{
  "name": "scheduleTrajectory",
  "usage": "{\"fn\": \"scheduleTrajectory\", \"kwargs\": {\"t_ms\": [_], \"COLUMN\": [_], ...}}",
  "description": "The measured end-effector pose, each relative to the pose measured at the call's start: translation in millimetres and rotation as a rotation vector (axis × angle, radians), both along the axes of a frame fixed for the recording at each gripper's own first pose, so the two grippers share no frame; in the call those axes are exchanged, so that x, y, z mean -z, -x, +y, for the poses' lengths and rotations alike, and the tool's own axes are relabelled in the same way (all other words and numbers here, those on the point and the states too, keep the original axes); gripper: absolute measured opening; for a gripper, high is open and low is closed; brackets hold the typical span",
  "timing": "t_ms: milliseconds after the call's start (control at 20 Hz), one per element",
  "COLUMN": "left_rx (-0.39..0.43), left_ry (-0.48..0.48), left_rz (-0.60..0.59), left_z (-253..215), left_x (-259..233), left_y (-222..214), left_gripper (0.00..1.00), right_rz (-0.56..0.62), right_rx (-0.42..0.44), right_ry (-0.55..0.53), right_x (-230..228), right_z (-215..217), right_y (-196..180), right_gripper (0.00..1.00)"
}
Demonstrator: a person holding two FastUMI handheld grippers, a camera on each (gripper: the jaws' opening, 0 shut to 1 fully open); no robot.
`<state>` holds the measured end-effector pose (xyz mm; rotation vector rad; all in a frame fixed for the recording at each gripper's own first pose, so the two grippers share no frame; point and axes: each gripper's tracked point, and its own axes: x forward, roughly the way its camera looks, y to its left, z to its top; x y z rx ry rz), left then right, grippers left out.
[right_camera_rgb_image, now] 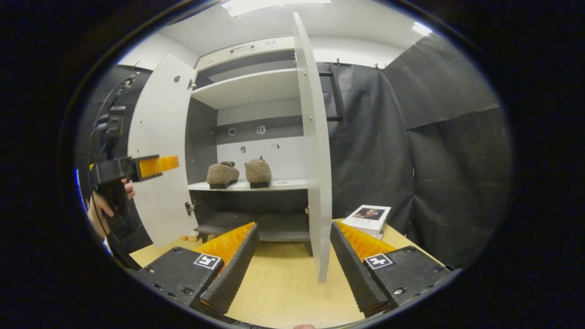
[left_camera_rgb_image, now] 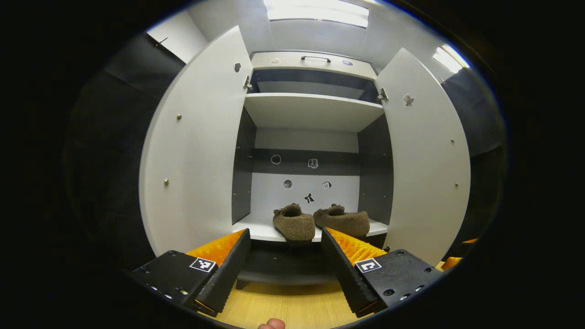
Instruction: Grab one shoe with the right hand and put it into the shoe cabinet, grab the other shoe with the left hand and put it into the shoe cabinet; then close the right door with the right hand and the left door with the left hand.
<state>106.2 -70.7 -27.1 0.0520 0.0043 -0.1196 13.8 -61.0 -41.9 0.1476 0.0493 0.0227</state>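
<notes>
in the left gripper view the shoe cabinet (left_camera_rgb_image: 315, 114) stands straight ahead with both doors swung wide; the left door (left_camera_rgb_image: 196, 151) opens off to one side and the right door (left_camera_rgb_image: 425, 160) to the other, each hanging on hinges near the top; two brown woven shoes sit side by side on the lower white shelf (left_camera_rgb_image: 260, 230), toes pointing out toward the camera; the left shoe (left_camera_rgb_image: 295, 222) overhangs the shelf's front edge a little, and the right shoe (left_camera_rgb_image: 343, 220) lies just beside it, angled slightly away; small stickers dot the cabinet's back panel above the shoes; the left gripper (left_camera_rgb_image: 285, 269) is spread wide and grips nothing, its fingers framing the shelf front over the pale wooden table (left_camera_rgb_image: 283, 306); a fingertip shows at the very bottom edge of that view.

in the right gripper view the cabinet is seen from its right side; the right door (right_camera_rgb_image: 315, 151) stands edge-on, just ahead of the right gripper (right_camera_rgb_image: 295, 267), whose fingers are wide apart and hold nothing; the door's lower edge lies between the two fingers but farther off, not touching them; both shoes (right_camera_rgb_image: 240, 173) rest on the shelf inside; the left gripper (right_camera_rgb_image: 157, 165) hovers near the left door (right_camera_rgb_image: 157, 151), held by a hand (right_camera_rgb_image: 103, 208); a book (right_camera_rgb_image: 369, 218) lies on the table (right_camera_rgb_image: 283, 283) by the black cloth wall (right_camera_rgb_image: 438, 160).
</notes>
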Motion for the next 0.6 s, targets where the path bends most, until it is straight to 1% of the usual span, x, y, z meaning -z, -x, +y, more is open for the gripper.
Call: {"fn": "scheduleTrajectory", "kwargs": {"t_ms": [100, 200, 300, 400, 500, 600], "left_rx": [-0.007, -0.004, -0.02, -0.026, -0.022, -0.017], "left_ry": [0.002, 0.027, 0.037, 0.052, 0.043, 0.038], "left_rz": [0.028, 0.066, 0.08, 0.075, 0.066, 0.061], "left_z": [-1, -5, -1, 0, -1, -2], "left_x": [22, 43, 56, 60, 60, 59], "left_y": [25, 43, 53, 59, 62, 62], "left_gripper": [0.95, 0.95, 0.95, 0.95, 0.95, 0.95], "right_rz": [0.004, -0.008, -0.023, -0.019, -0.066, -0.13], "right_rx": [-0.011, 0.011, 0.033, 0.025, 0.044, 0.083], "right_ry": [-0.007, -0.005, 0.002, 0.028, 0.06, 0.096], "right_x": [2, -2, -12, -24, -53, -90], "right_z": [1, -5, -15, -23, -40, -63], "right_y": [0, 1, 3, 3, 4, 5], "right_gripper": [0.99, 0.99, 0.99, 0.99, 0.99, 0.99]}}
